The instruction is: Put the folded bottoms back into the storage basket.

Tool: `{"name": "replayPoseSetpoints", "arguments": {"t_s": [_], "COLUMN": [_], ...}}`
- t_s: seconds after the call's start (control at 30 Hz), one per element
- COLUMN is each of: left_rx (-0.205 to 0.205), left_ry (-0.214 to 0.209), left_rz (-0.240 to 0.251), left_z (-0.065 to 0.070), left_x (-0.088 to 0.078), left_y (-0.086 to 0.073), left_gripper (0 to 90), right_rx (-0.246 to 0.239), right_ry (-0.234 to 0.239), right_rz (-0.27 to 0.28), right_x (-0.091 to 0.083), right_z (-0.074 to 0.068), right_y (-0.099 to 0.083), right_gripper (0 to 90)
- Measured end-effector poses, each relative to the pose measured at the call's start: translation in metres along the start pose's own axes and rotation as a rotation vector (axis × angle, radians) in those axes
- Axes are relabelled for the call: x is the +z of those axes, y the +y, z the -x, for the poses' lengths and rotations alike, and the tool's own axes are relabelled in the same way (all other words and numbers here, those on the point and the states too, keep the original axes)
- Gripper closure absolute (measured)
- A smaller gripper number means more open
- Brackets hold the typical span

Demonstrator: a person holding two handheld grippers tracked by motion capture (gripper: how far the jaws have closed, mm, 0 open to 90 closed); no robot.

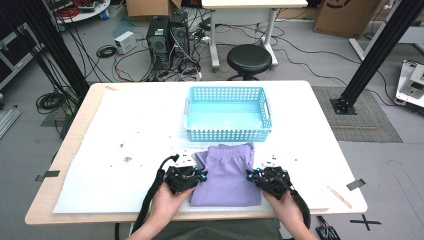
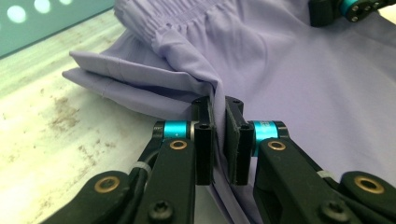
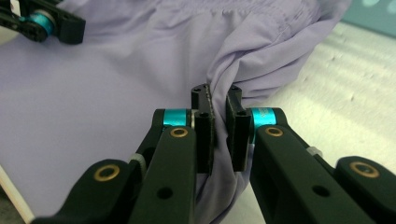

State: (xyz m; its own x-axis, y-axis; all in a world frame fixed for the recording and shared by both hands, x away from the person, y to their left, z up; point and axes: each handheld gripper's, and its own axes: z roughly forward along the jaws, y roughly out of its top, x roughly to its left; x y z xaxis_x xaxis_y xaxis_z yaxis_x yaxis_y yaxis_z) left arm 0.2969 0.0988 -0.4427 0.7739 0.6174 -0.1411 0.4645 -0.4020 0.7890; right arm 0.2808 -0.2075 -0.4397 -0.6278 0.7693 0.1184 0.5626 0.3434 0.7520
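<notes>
1. White counter; blue basket sits at the far middle.
2. Folded purple shorts lie just in front of the basket.
3. Left tongs clamp the shorts' left edge.
4. Right tongs clamp the right edge.

Black claws, cyan hubs, brass screws

A plain lilac folded fabric garment lies just in front of a light-blue lattice-walled plastic basket. Beside the garment, the white table cover carries dark specks. Both black grippers bear turquoise metal accents.
</notes>
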Motion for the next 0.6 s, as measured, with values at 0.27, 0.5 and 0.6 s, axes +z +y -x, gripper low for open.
{"name": "replayPoseSetpoints", "arguments": {"t_s": [0.27, 0.5, 0.6], "left_rx": [0.025, 0.029, 0.039], "left_ry": [-0.021, -0.029, -0.03], "left_rz": [0.046, 0.087, 0.104], "left_z": [0.002, 0.003, 0.003], "left_x": [-0.013, -0.025, -0.031], "left_y": [0.012, 0.022, 0.03], "left_gripper": [83.9, 84.0, 84.1], "right_rx": [0.016, 0.009, 0.008], "right_ry": [0.019, 0.029, 0.034], "right_rz": [0.048, 0.092, 0.106], "right_x": [-0.01, -0.022, -0.027], "right_z": [0.004, 0.004, 0.005], "right_y": [0.006, 0.014, 0.019], "right_gripper": [85.3, 85.3, 85.3]}}
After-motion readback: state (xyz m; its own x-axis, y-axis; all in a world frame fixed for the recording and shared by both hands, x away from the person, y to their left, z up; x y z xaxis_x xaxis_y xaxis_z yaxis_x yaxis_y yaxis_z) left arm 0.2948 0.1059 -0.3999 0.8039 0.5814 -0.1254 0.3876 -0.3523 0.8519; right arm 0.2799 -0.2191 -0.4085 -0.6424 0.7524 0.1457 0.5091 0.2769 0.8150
